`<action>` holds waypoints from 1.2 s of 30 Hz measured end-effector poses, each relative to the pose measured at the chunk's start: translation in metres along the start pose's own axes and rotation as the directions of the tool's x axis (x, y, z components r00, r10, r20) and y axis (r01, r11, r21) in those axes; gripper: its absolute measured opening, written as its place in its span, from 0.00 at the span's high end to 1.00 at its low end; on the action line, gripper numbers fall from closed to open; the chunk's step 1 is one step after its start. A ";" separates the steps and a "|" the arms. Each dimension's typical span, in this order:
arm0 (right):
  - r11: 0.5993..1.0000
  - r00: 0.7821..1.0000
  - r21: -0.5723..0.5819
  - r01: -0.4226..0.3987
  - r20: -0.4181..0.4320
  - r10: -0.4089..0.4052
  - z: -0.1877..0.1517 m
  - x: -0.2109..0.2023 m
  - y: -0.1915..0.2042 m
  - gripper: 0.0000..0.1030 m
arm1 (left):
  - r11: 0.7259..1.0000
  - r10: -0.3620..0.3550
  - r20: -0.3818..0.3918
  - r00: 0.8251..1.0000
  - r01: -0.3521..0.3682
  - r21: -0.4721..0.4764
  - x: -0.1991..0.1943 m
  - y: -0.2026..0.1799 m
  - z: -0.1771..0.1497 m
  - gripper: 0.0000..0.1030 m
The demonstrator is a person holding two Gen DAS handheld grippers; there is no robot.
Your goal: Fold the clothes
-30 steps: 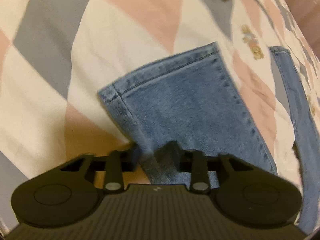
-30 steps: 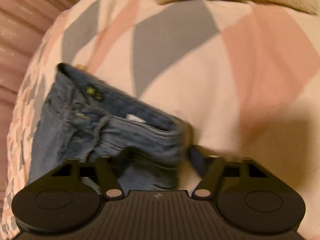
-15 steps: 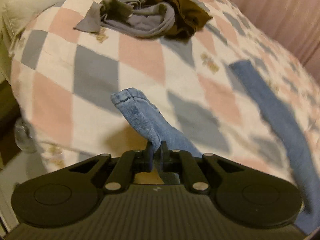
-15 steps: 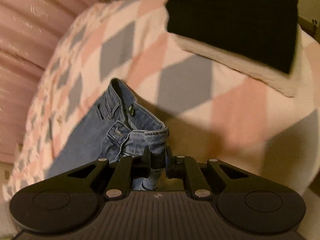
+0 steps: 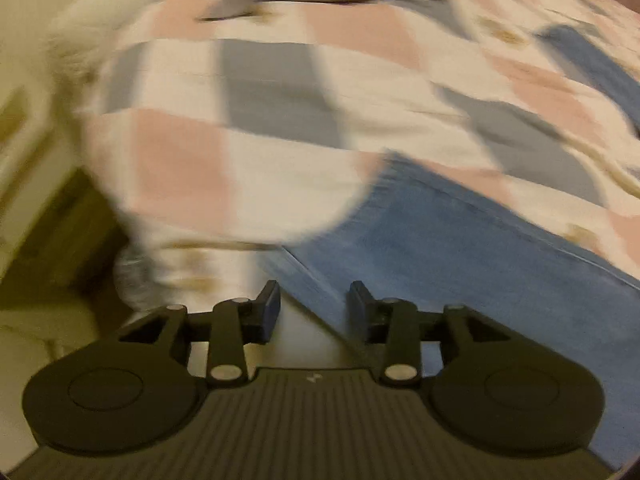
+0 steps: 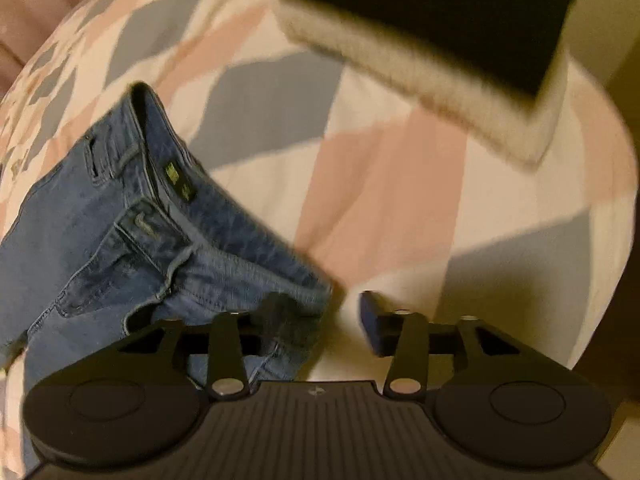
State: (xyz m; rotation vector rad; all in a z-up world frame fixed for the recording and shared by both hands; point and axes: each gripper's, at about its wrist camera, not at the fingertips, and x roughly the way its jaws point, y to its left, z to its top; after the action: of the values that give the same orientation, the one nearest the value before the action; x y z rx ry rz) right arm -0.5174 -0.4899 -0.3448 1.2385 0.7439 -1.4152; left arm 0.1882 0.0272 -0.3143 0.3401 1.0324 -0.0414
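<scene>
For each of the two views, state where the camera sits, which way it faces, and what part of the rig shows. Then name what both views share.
Left wrist: sits behind the open left gripper, facing along it at a jeans leg near the bed edge.
Right wrist: sits behind the open right gripper, facing the jeans waistband and a pillow.
Shared: the jeans and the checked bedspread.

1. Green tag [image 6: 171,171] inside jeans [image 6: 100,220] waistband: print too small and blurred to read.
2. Small logo mark on each gripper body: a symbol only, no letters.
</scene>
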 end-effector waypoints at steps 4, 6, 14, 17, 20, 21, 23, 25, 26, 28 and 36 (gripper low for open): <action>0.999 1.000 -0.046 -0.003 -0.006 0.003 -0.001 0.000 0.004 0.40 | 0.997 0.008 0.021 1.000 -0.006 -0.073 -0.012 0.012 0.001 0.78; 0.980 0.990 -0.141 0.143 0.027 -0.140 -0.006 0.002 0.017 0.44 | 0.999 -0.047 0.074 0.996 0.046 0.014 -0.032 -0.009 -0.003 0.78; 0.855 0.989 -0.517 -0.037 0.104 0.105 -0.045 -0.021 0.099 0.42 | 0.848 -0.338 0.076 0.938 0.269 0.456 -0.062 -0.168 -0.052 0.73; 0.811 0.990 -0.572 -0.125 -0.019 0.139 -0.062 0.002 0.119 0.42 | 0.817 -0.233 0.053 0.971 0.166 0.552 -0.030 -0.206 -0.064 0.73; 0.806 0.998 -0.589 -0.052 -0.051 0.027 -0.067 0.030 0.116 0.42 | 0.840 -0.064 0.069 0.996 0.016 0.542 -0.004 -0.198 -0.056 0.63; 0.816 0.999 -0.578 -0.007 -0.035 -0.017 -0.064 0.034 0.108 0.35 | 0.865 -0.016 0.062 0.998 -0.017 0.502 -0.001 -0.186 -0.048 0.63; 0.857 0.999 -0.515 0.021 -0.018 -0.035 -0.051 0.033 0.088 0.37 | 0.899 0.059 0.048 0.997 -0.074 0.432 -0.002 -0.160 -0.035 0.64; 0.880 1.000 -0.475 0.002 -0.025 -0.015 -0.039 0.023 0.075 0.51 | 0.916 0.093 0.046 0.995 -0.104 0.388 -0.015 -0.137 -0.027 0.66; 0.885 1.000 -0.466 0.019 -0.011 -0.028 -0.034 0.016 0.073 0.46 | 0.921 0.077 0.050 0.996 -0.090 0.379 -0.030 -0.131 -0.027 0.66; 0.883 0.999 -0.467 0.044 0.029 -0.034 -0.029 -0.002 0.072 0.38 | 0.930 0.041 0.058 0.997 -0.060 0.363 -0.061 -0.119 -0.025 0.61; 0.850 0.991 -0.523 -0.061 0.071 0.115 -0.049 -0.094 0.111 0.19 | 0.891 -0.244 0.091 0.966 0.186 0.414 -0.191 -0.137 -0.036 0.41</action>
State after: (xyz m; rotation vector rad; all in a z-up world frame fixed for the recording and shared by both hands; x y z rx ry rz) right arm -0.4068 -0.4430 -0.2490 0.7597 0.9144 -1.0878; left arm 0.0328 -0.1155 -0.2044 0.5876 0.9128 -0.4798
